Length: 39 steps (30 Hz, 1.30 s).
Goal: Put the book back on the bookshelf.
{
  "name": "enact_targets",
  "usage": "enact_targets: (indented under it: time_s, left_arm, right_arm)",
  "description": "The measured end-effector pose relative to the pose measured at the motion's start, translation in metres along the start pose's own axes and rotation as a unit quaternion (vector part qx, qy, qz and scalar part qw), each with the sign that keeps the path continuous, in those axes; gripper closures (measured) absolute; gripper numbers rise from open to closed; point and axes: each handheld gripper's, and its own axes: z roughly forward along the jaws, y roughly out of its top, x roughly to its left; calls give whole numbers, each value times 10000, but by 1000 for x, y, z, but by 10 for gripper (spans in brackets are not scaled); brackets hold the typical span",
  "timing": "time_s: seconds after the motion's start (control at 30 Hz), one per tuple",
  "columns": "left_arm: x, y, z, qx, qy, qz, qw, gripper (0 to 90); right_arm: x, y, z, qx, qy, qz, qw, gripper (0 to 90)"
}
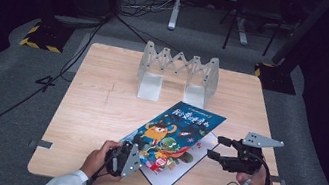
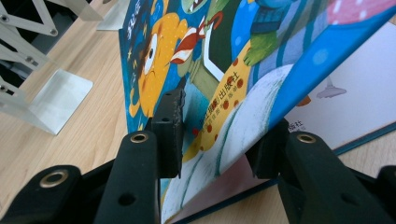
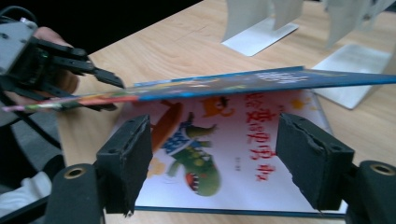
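A pale wooden desk [image 1: 99,107] stands on grey carpet [image 1: 9,97]. Near its far edge sits an expanding metal book rack [image 1: 178,72], its two flat base plates resting on the wood. Black cables [image 1: 78,52] trail across the carpet past the far-left corner, beside a yellow-and-black striped stand base [image 1: 39,38].
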Motion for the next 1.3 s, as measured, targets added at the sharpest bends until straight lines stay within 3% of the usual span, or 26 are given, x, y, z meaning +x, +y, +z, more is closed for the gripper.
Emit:
enact_targets:
  time_s: [0.23,0.33,0.47,0.53,0.6,0.73,0.77,0.83,0.87,1.0,1.13,1.17,1.23,1.3]
  left_arm:
    - [-8,7,8,73,57,167,9998,609]
    - [-12,10,12,58,99,138,9998,603]
    - [-17,14,15,81,154,239,9996,601]
    - [-19,15,17,83,176,258,9995,600]
    - [-21,16,17,121,171,236,9995,597]
    - [-24,19,20,95,167,298,9994,589]
    - [-24,20,21,68,172,305,9994,590]
    - [-22,20,20,34,146,231,9996,590]
    - [-20,20,19,-7,113,130,9999,589]
    - [-18,20,19,-41,91,61,9999,590]
    - [-23,24,22,-24,121,174,9998,585]
    - [-24,26,23,-47,95,175,9998,581]
    - [-24,26,24,-49,78,174,9998,578]
    - [-22,25,24,-92,-83,27,9999,557]
  right_arm:
    - [0,2,7,28,131,125,9998,265]
    - [-2,1,10,94,159,265,9995,246]
    - [-7,-4,16,195,18,513,9985,254]
    - [-10,-6,18,144,205,645,9976,248]
    - [-10,-5,18,143,180,652,9976,244]
    - [-12,-2,17,197,-86,846,9962,262]
    - [-12,-2,17,320,-450,856,9948,274]
    - [-13,-4,17,328,-469,915,9942,274]
    - [-18,-8,19,367,-364,1094,9927,265]
    - [-24,-10,22,317,-136,1311,9908,244]
    - [-20,1,24,283,-61,1146,9930,252]
    - [-17,6,29,446,-189,1104,9927,255]
    - [-16,7,31,510,-253,1088,9924,253]
    - [-14,10,39,584,-326,1063,9921,248]
